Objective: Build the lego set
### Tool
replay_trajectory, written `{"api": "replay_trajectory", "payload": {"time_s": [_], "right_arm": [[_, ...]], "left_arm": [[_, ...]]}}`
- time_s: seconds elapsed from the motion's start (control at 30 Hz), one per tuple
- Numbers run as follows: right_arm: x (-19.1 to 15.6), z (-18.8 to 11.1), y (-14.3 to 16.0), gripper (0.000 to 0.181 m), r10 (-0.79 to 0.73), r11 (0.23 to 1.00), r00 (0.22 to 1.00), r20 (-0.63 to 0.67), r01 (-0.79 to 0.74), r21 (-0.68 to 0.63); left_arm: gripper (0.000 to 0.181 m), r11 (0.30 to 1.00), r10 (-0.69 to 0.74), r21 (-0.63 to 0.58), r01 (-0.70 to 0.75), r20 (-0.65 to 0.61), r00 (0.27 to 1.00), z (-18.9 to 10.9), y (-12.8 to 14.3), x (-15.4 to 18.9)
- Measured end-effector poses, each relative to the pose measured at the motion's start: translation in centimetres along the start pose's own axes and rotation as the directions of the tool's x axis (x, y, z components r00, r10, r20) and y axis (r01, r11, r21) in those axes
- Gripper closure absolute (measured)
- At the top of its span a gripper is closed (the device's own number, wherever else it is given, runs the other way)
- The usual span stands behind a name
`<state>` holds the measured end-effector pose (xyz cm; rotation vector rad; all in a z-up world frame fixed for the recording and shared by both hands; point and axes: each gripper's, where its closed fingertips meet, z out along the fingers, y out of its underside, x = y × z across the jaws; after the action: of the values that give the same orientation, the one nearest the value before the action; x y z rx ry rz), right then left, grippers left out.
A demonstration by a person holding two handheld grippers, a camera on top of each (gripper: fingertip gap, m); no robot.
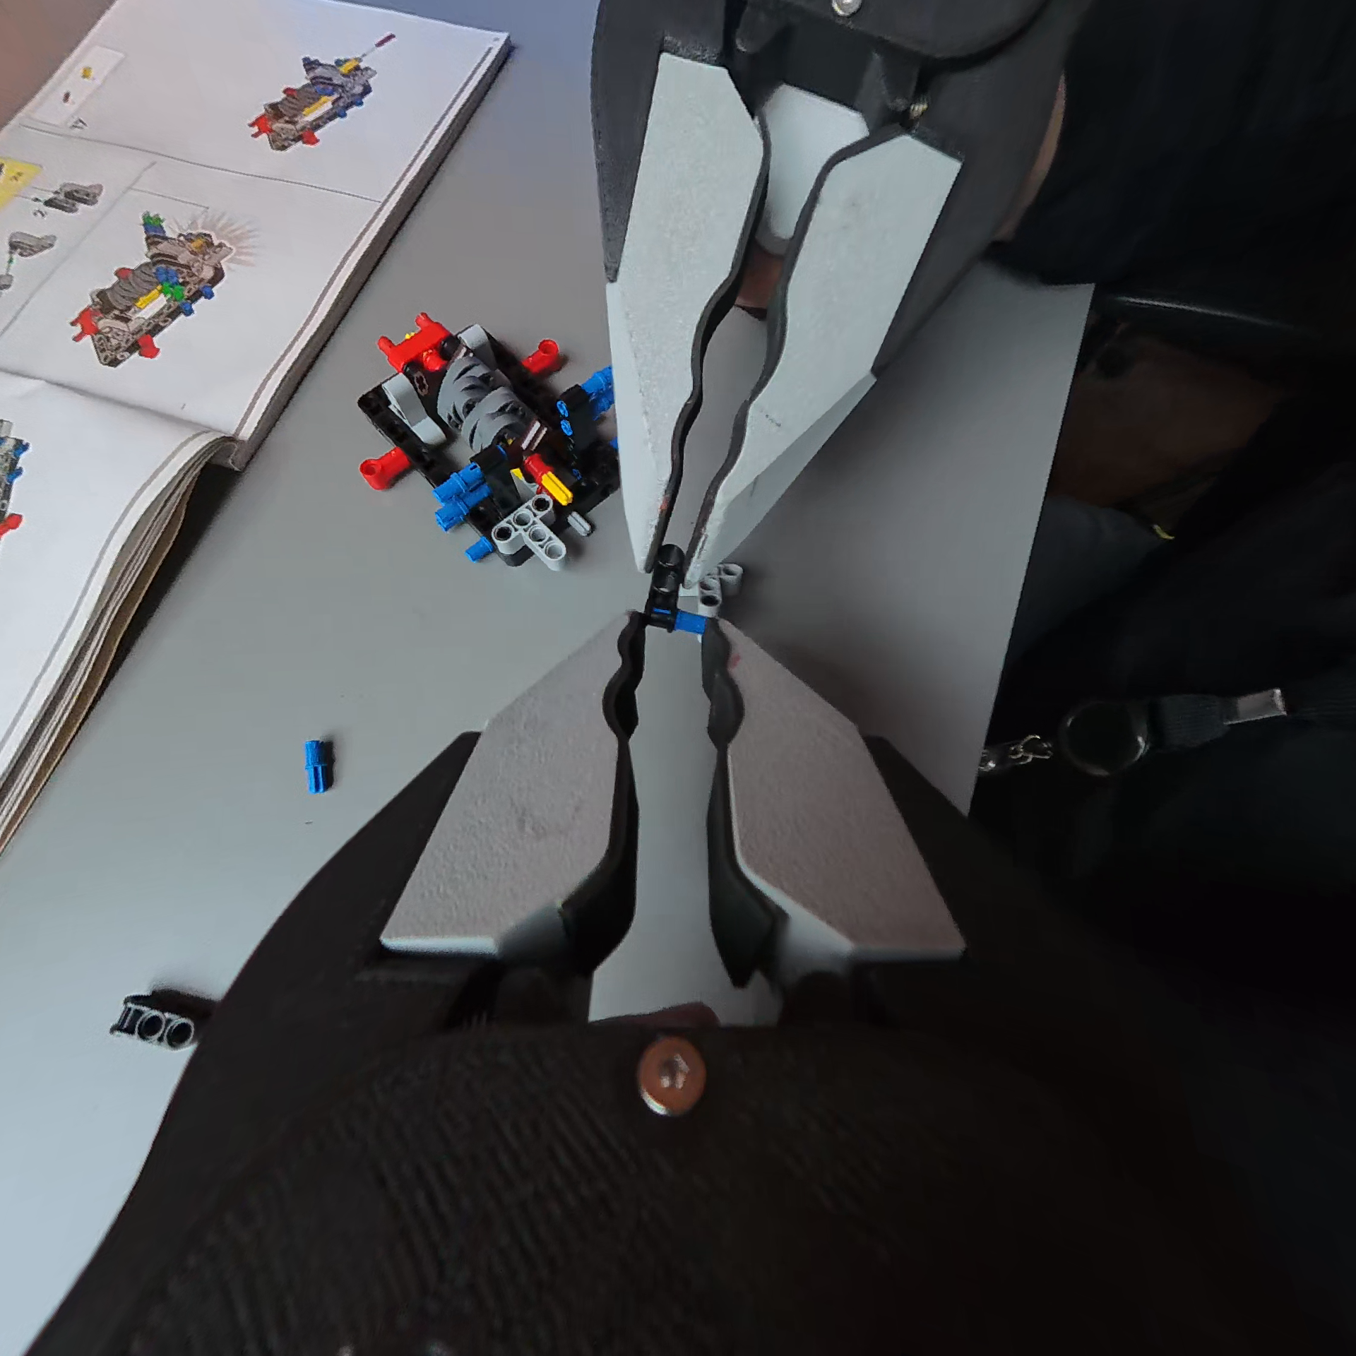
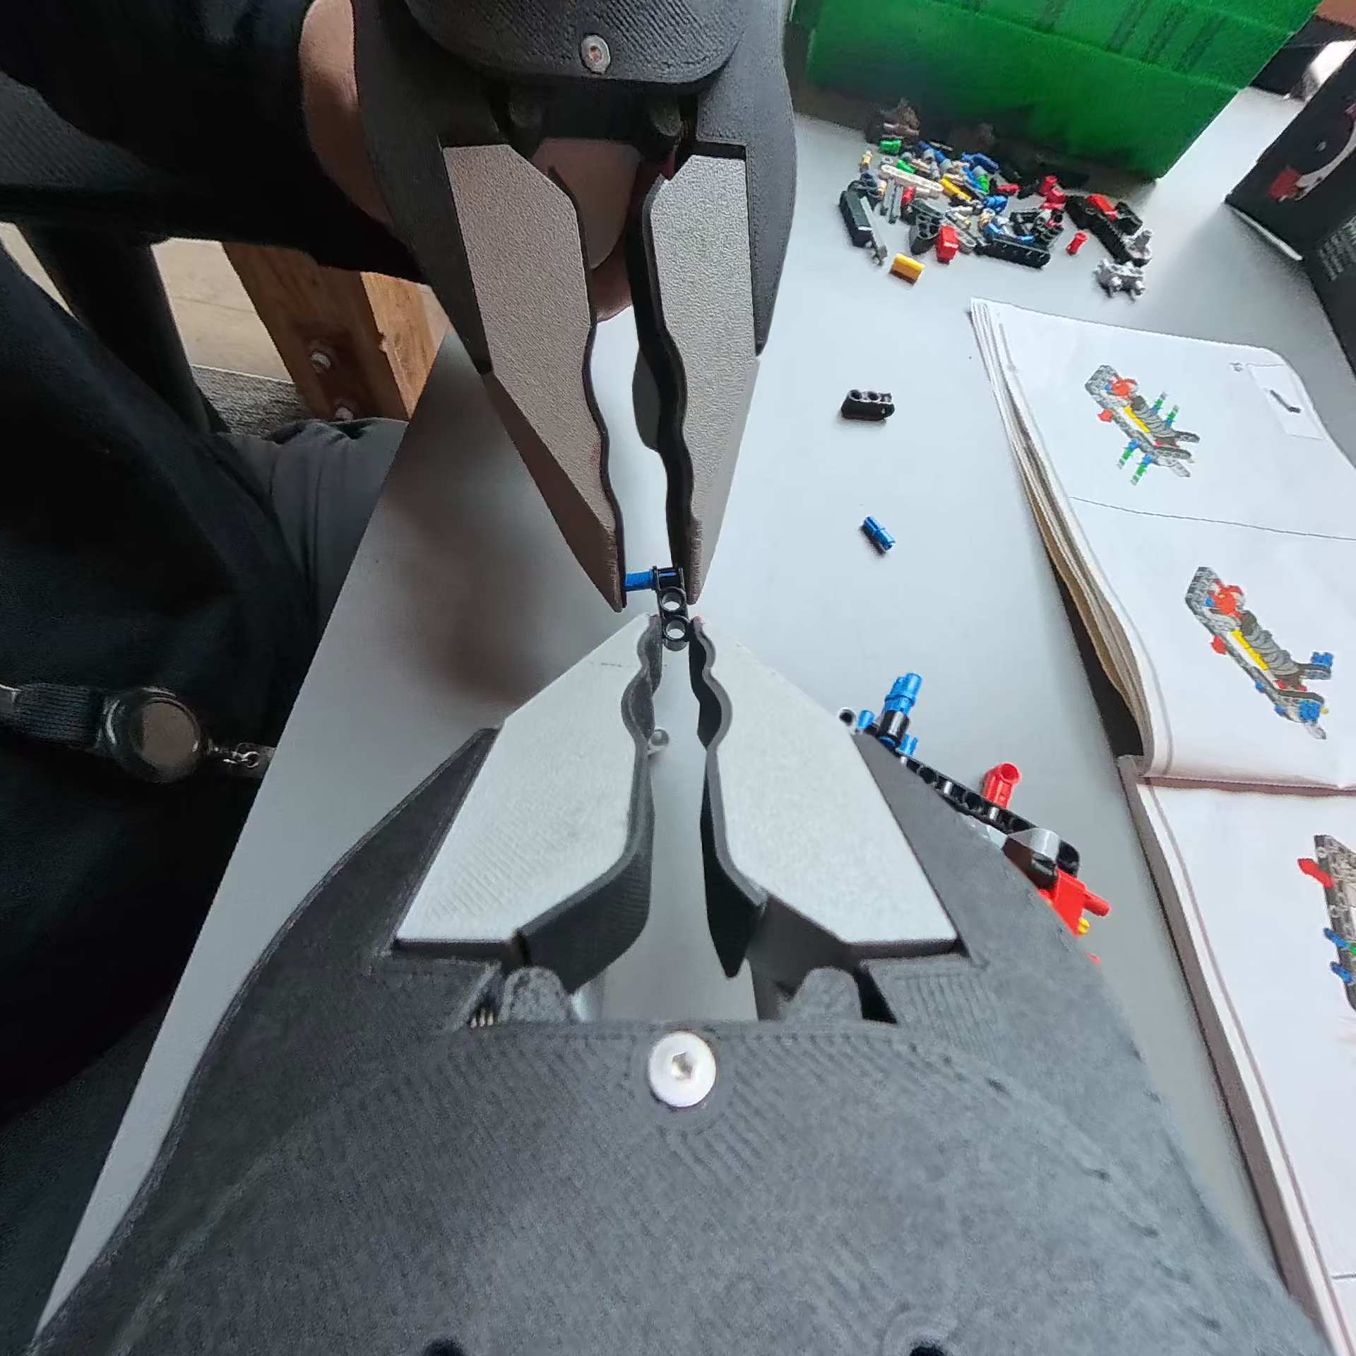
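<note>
The open instruction booklet [image 1: 220, 220] lies toward the table's [image 1: 367, 660] far-left edge, the half-built model [image 1: 488, 440] beside it for checking against the pages. A spare blue pin [image 1: 318, 765] and black connector [image 1: 155, 1021] wait nearer. By the table's right edge the two grippers meet tip to tip: the left gripper [image 1: 673, 622] pinches a blue pin [image 1: 690, 622], the right gripper [image 1: 669, 559] clamps a black connector [image 1: 666, 580] — seemingly so the pin presses in squarely. Both pieces sit at the fingertips.
</note>
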<state>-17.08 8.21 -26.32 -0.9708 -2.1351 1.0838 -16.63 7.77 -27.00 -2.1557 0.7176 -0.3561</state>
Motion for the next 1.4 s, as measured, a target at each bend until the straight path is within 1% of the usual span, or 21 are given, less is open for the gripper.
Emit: {"api": "replay_trajectory", "payload": {"time_s": [0.1, 0.17, 0.23, 0.3, 0.33, 0.37, 0.43, 0.53, 0.6, 0.67, 0.77, 0.83, 0.97, 1.1, 1.2, 1.27, 1.33, 1.4], "right_arm": [[0.0, -0.2, -0.3, 0.177, -0.004, 0.999, 1.000, 0.015, 0.004, 0.038], [-0.2, 0.1, -0.1, 0.177, -0.005, 0.999, 0.999, 0.036, 0.004, 0.033], [-0.4, 0.3, 0.2, 0.177, -0.026, 1.000, 0.999, 0.033, 0.026, 0.003], [0.1, 0.4, 0.6, 0.177, -0.048, 0.998, 0.999, -0.006, 0.048, -0.032], [0.3, 0.4, 0.7, 0.177, -0.052, 0.998, 0.998, -0.021, 0.051, -0.042], [0.6, 0.3, 0.6, 0.177, -0.051, 0.998, 0.998, -0.034, 0.050, -0.046], [1.2, 0.4, 0.5, 0.177, -0.042, 0.997, 0.998, -0.049, 0.039, -0.067], [1.5, 1.3, 0.3, 0.177, -0.027, 0.990, 0.999, -0.026, 0.024, -0.137], [1.9, 2.4, 0.2, 0.177, -0.032, 0.980, 0.999, -0.013, 0.029, -0.197], [1.9, 3.7, 0.4, 0.177, -0.048, 0.966, 0.999, 0.018, 0.051, -0.253], [1.3, 5.1, 1.3, 0.177, -0.048, 0.943, 0.997, 0.067, 0.067, -0.325], [1.2, 5.5, 1.6, 0.176, -0.063, 0.936, 0.996, 0.070, 0.083, -0.342], [1.4, 4.7, 0.7, 0.167, -0.052, 0.932, 0.996, 0.074, 0.075, -0.355], [3.5, 3.3, -0.8, 0.166, -0.045, 0.944, 0.999, 0.003, 0.043, -0.328], [5.2, 3.1, -1.0, 0.165, -0.001, 0.947, 1.000, -0.023, -0.007, -0.321], [6.2, 3.3, -0.9, 0.164, 0.007, 0.943, 1.000, -0.022, -0.014, -0.333], [6.9, 3.8, -0.8, 0.163, 0.001, 0.933, 1.000, -0.008, -0.004, -0.359], [7.3, 4.4, -0.9, 0.163, -0.009, 0.926, 1.000, 0.019, 0.016, -0.377]], "left_arm": [[0.167, 0.999, -0.004, 0.038, 0.006, -0.032, 0.999, -0.2, -0.4, 0.1], [0.167, 1.000, -0.004, 0.013, 0.004, -0.045, 0.999, -0.1, 0.1, 0.2], [0.166, 1.000, 0.009, -0.024, -0.010, -0.057, 0.998, 0.3, 0.7, 0.5], [0.149, 0.999, -0.019, -0.052, 0.015, -0.075, 0.997, 0.3, 1.5, 0.6], [0.141, 0.997, -0.037, -0.064, 0.033, -0.064, 0.997, 0.2, 2.0, 0.4], [0.139, 0.996, -0.047, -0.078, 0.043, -0.043, 0.998, -0.1, 2.6, 0.0], [0.140, 0.994, -0.061, -0.089, 0.063, 0.020, 0.998, -1.2, 3.8, -1.2], [0.145, 0.985, -0.143, -0.079, 0.151, 0.099, 0.985, -3.3, 5.1, -3.1], [0.150, 0.972, -0.205, -0.079, 0.220, 0.167, 0.964, -4.9, 6.3, -4.9], [0.150, 0.949, -0.272, -0.095, 0.300, 0.233, 0.934, -6.3, 7.8, -6.9], [0.148, 0.921, -0.342, -0.095, 0.378, 0.268, 0.901, -7.5, 9.3, -9.2], [0.147, 0.917, -0.367, -0.064, 0.393, 0.250, 0.896, -7.7, 9.4, -10.0], [0.147, 0.925, -0.353, -0.050, 0.377, 0.251, 0.901, -8.0, 10.0, -11.1], [0.144, 0.957, -0.267, -0.051, 0.287, 0.241, 0.933, -8.2, 9.3, -12.4], [0.140, 0.970, -0.210, -0.087, 0.226, 0.156, 0.965, -7.4, 8.8, -12.8], [0.137, 0.976, -0.177, -0.107, 0.187, 0.099, 0.979, -6.8, 8.6, -12.8], [0.137, 0.980, -0.141, -0.129, 0.152, 0.092, 0.986, -6.4, 8.8, -13.4], [0.141, 0.983, -0.112, -0.142, 0.120, 0.063, 0.992, -6.0, 8.7, -13.4]]}}
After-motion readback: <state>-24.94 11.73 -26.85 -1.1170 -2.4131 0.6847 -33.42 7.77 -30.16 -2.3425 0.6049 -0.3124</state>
